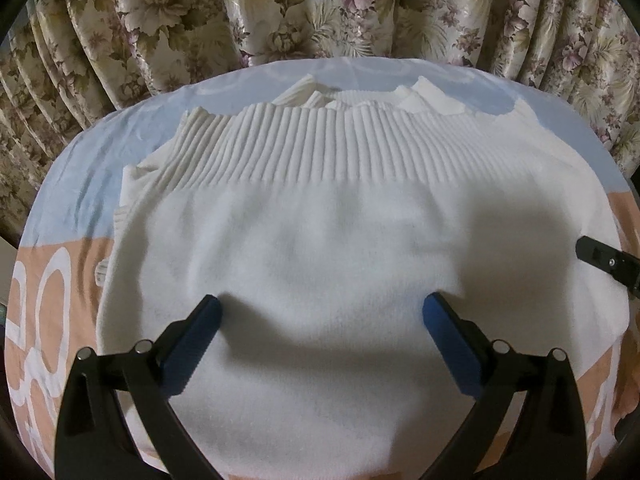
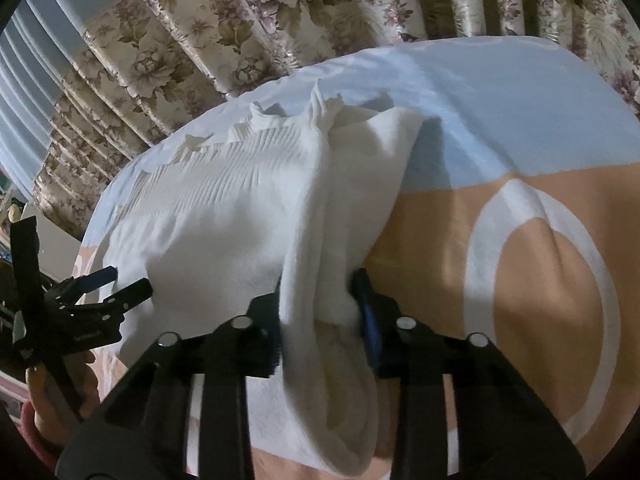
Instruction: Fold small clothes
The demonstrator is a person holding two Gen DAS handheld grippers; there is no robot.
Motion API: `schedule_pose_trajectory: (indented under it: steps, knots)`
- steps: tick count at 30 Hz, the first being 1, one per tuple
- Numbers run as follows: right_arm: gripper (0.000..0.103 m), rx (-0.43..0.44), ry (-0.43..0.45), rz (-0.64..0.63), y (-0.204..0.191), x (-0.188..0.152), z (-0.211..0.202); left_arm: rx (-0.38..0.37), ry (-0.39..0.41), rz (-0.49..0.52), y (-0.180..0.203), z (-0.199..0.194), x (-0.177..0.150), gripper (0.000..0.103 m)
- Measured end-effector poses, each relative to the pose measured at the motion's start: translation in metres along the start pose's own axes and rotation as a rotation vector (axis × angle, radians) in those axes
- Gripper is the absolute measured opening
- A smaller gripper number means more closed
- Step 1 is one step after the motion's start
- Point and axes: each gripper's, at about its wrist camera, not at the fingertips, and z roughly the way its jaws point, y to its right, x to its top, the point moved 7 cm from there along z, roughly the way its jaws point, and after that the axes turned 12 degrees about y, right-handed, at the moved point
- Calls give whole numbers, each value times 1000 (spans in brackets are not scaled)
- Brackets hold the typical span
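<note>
Sweater spread ahead of me, one edge pinched

My left hand-held gripper [image 1: 320, 312] hovers spread wide over the white sweater [image 1: 320, 240] on the patterned sheet [image 1: 52, 292]; my right hand-held gripper [image 2: 320, 300] is clamped on the sweater's bunched edge — floral curtains [image 1: 280, 8] hang just beyond.

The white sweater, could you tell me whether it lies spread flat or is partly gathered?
Partly gathered: the right gripper pinches a bunched side of the sweater; the rest lies flat.
</note>
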Motion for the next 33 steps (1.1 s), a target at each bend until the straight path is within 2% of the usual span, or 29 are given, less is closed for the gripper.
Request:
schedule_pose_trajectory:
  steps: [3, 8, 10, 14, 19, 25, 33]
  knots:
    - [34, 17, -6, 34, 2, 1, 3, -7, -8, -7, 1, 1, 0, 102]
    - [45, 67, -10, 123, 7, 8, 7, -10, -12, -6, 0, 0, 0, 102]
    - [45, 69, -4, 133, 7, 10, 8, -14, -11, -4, -1, 0, 0, 102]
    - [31, 54, 3, 123, 7, 13, 11, -19, -12, -5, -2, 1, 1, 102]
    - [24, 24, 25, 71, 3, 16, 7, -13, -10, 2, -1, 2, 0, 102]
    - [22, -38, 72, -22, -16, 25, -2, -11, -9, 4, 0, 2, 0, 102]
    - [21, -99, 51, -64, -28, 32, -4, -10, -5, 4, 1, 2, -1, 102]
